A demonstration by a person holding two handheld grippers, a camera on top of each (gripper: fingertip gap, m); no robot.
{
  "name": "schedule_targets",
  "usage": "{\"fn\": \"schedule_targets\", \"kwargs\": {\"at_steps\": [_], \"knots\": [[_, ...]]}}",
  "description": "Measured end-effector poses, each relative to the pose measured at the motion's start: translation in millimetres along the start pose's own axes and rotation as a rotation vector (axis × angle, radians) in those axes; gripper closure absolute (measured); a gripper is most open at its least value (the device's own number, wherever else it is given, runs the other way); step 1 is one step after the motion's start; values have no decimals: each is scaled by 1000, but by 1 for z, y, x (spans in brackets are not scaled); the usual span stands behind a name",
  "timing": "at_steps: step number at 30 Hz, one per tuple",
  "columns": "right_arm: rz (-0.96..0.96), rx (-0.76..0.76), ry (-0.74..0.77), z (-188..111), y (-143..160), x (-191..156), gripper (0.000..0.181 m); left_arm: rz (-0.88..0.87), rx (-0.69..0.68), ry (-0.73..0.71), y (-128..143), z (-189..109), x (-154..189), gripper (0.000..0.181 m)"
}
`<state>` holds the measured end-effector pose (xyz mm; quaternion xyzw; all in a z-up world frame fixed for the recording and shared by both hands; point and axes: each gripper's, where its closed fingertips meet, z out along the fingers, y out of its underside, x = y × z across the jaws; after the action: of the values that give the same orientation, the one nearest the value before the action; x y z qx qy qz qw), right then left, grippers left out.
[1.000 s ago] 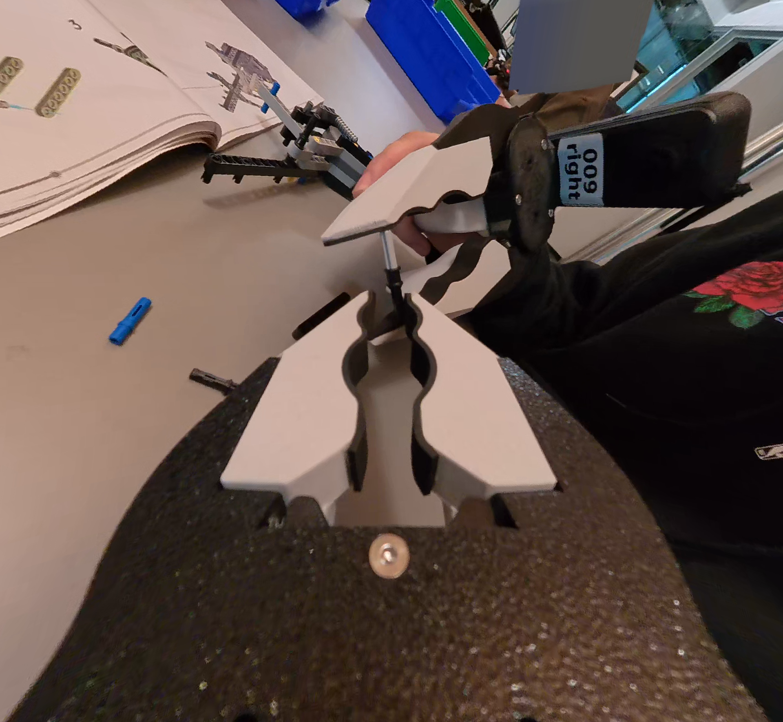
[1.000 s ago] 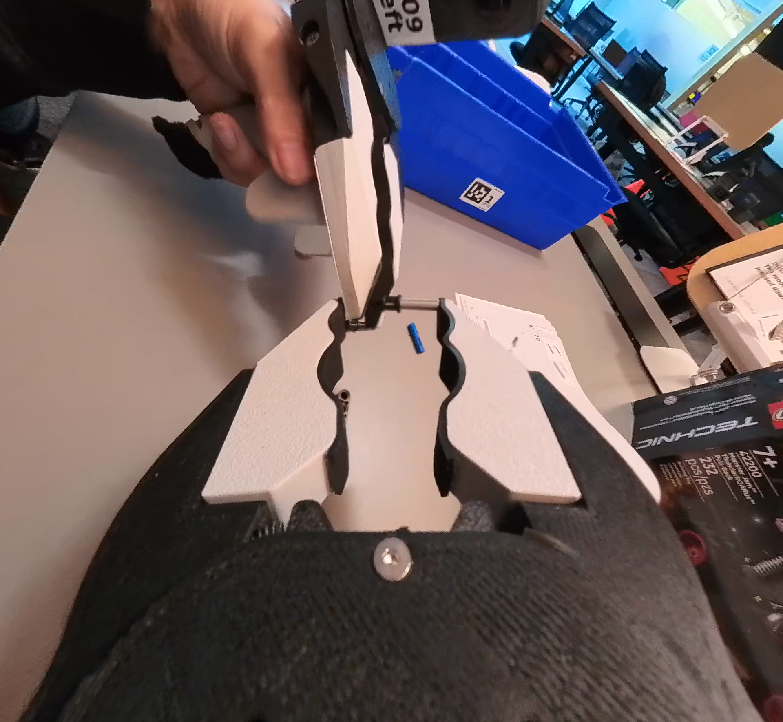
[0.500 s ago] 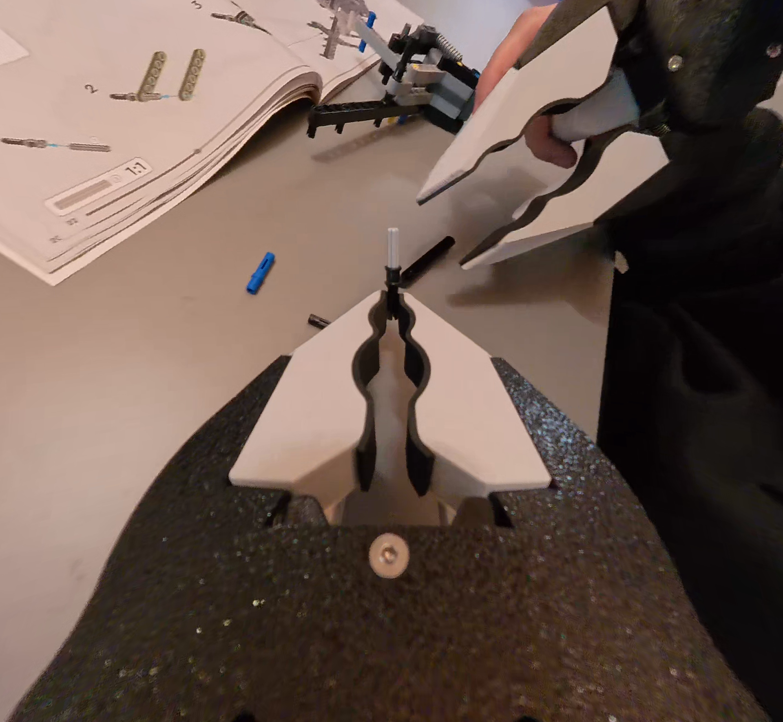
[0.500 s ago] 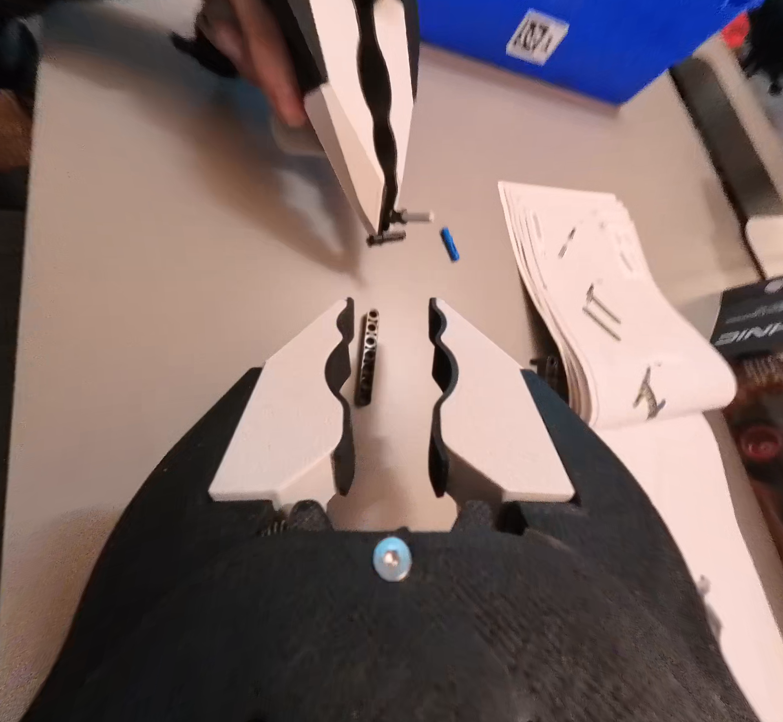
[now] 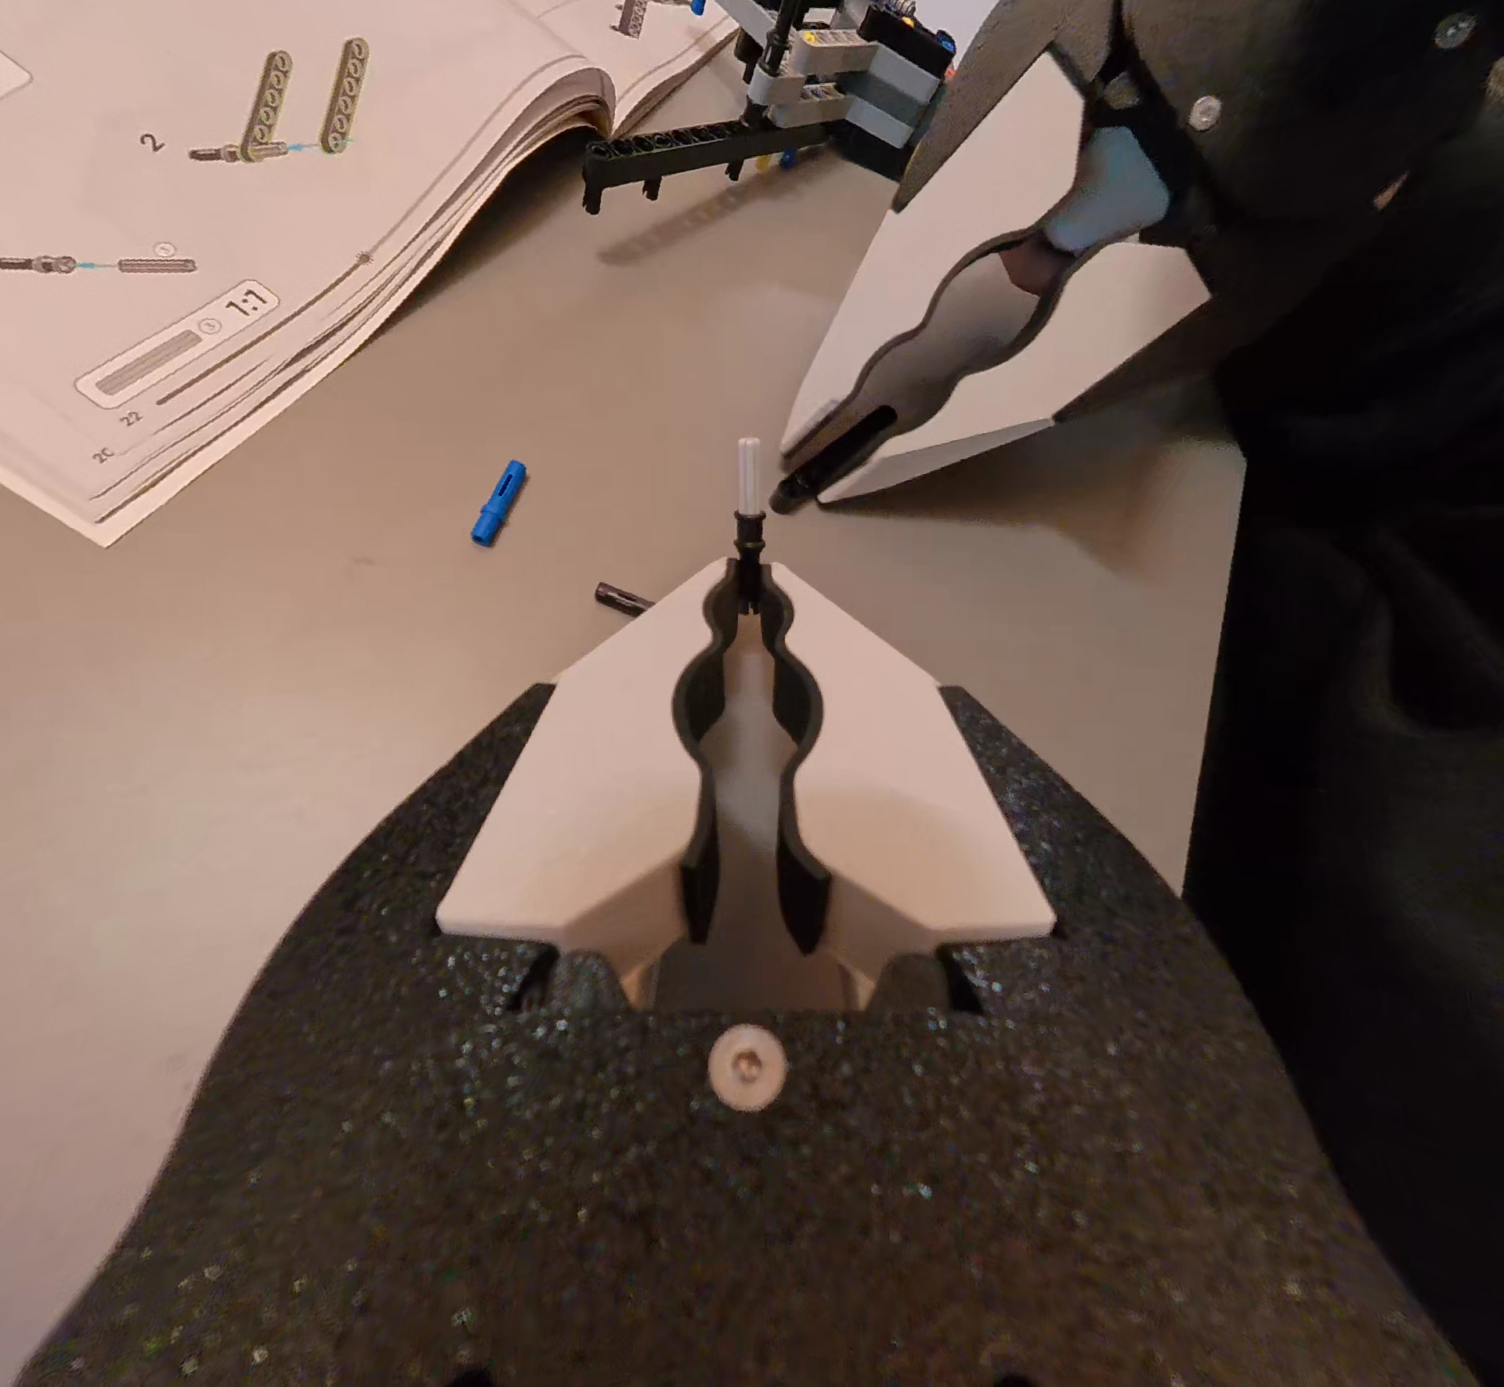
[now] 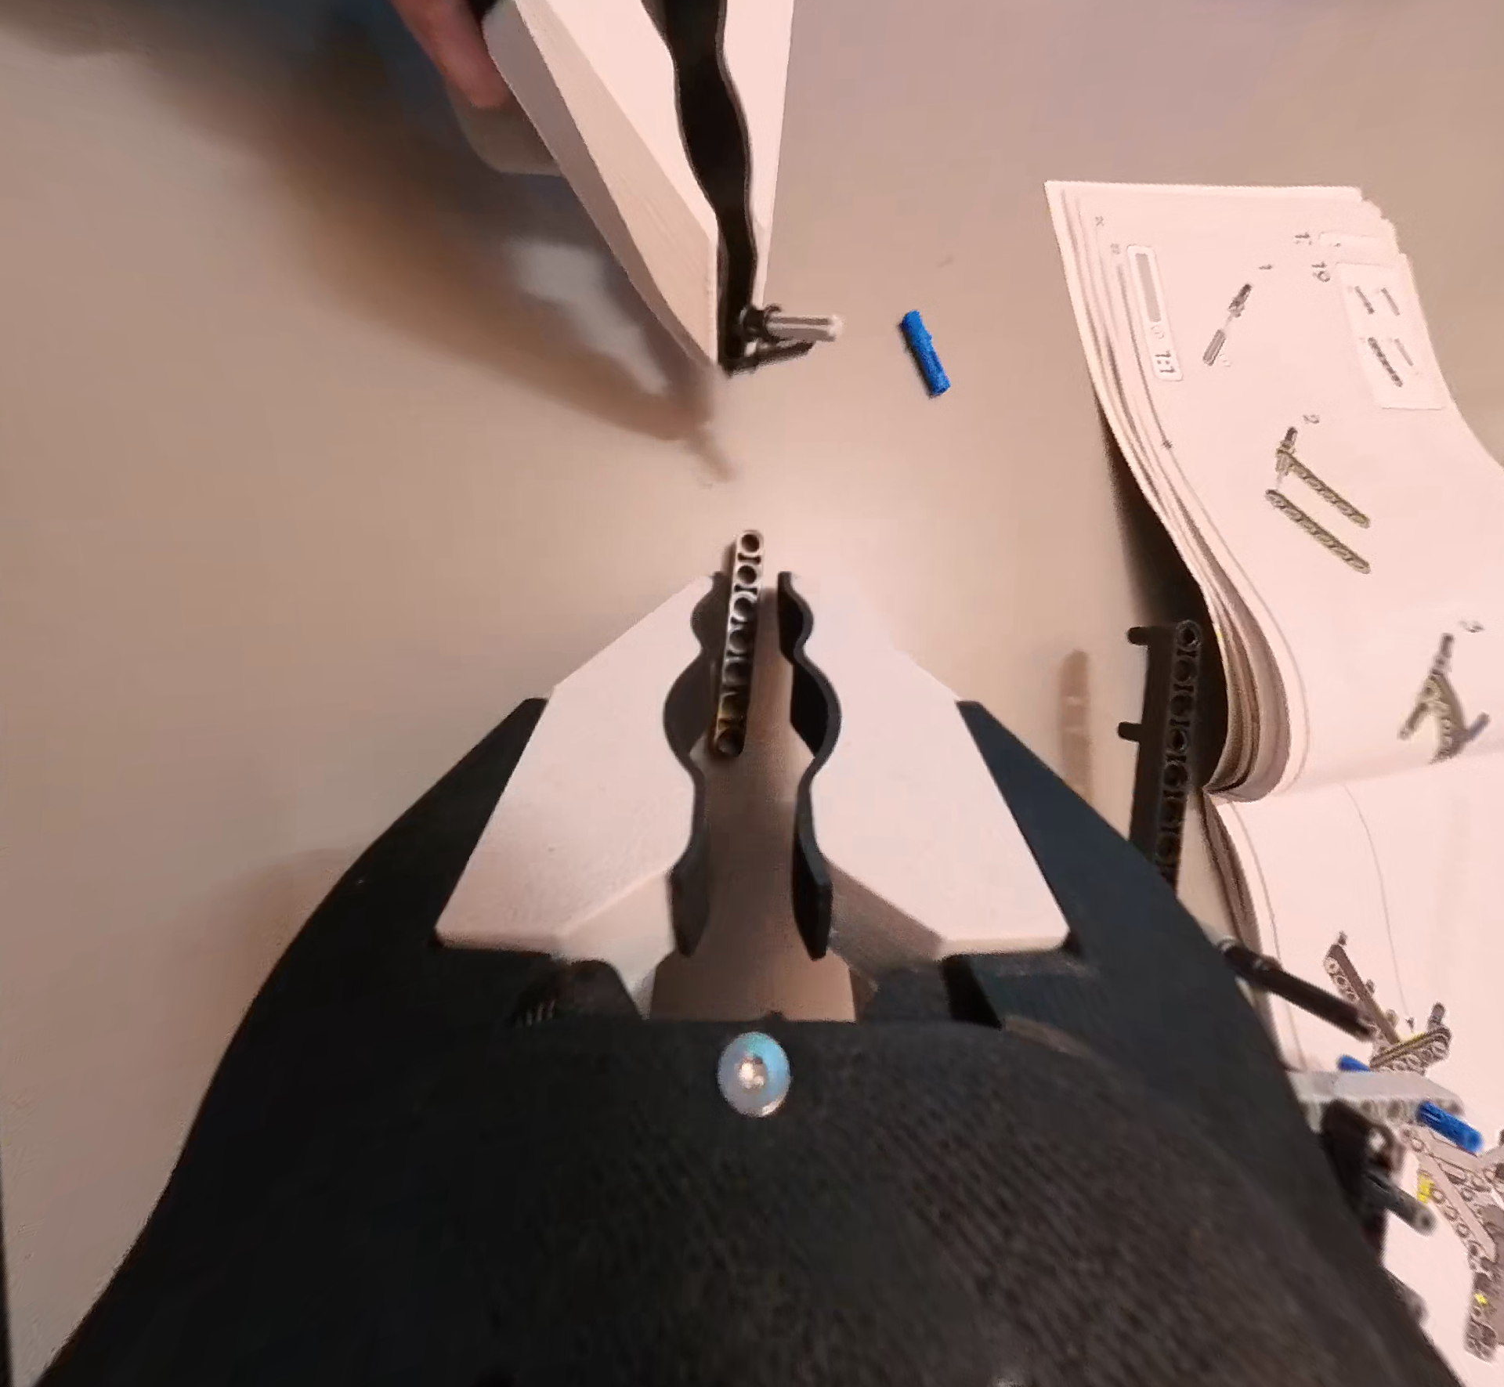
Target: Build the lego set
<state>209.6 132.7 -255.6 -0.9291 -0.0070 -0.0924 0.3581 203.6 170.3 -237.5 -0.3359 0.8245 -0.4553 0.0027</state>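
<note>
The left hand-held gripper (image 5: 747,589) is pinched tight on a small black connector with a pale grey rod (image 5: 747,481) sticking out past its fingertips, held just above the counter (image 5: 244,697). In the right wrist view the same piece (image 6: 785,329) juts sideways from the left gripper's tips. The right hand-held gripper (image 6: 747,583) is nearly closed around a dark beam with a row of holes (image 6: 739,644); the beam lies between the fingers against the left-hand one, its far end poking past the tips, and whether the other finger touches it cannot be told. In the left wrist view the right hand-held gripper (image 5: 802,473) comes in from the right with the beam's black end (image 5: 830,457) showing between its tips, close beside the grey rod. A blue pin (image 5: 498,502) lies loose on the counter to the left, and a short black pin (image 5: 620,598) lies just beside the left gripper's finger. Farther back, an open instruction booklet (image 5: 244,127) is spread out, with the partly built model (image 5: 814,78) resting by its right page, a long black beam (image 5: 692,156) along its base. A person's fingers (image 6: 439,5) grip the left tool's handle.
</note>
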Motion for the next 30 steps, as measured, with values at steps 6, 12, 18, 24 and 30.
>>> {"fn": "schedule_targets", "kwargs": {"at_steps": [6,12,18,24,30], "knots": [[9,21,-40,2,-2,-3,176,62,-13,-34,0,0,0,179],[118,374,42,-24,-51,18,177,129,104,-134,-23,-11,-10,179],[271,678,8,-46,-77,29,177,303,170,-325,-39,-26,-25,179],[293,756,36,-55,-81,37,176,493,186,-425,-46,-25,-25,179],[278,755,51,-53,-80,36,176,679,152,-546,-52,-26,-23,179]]}}
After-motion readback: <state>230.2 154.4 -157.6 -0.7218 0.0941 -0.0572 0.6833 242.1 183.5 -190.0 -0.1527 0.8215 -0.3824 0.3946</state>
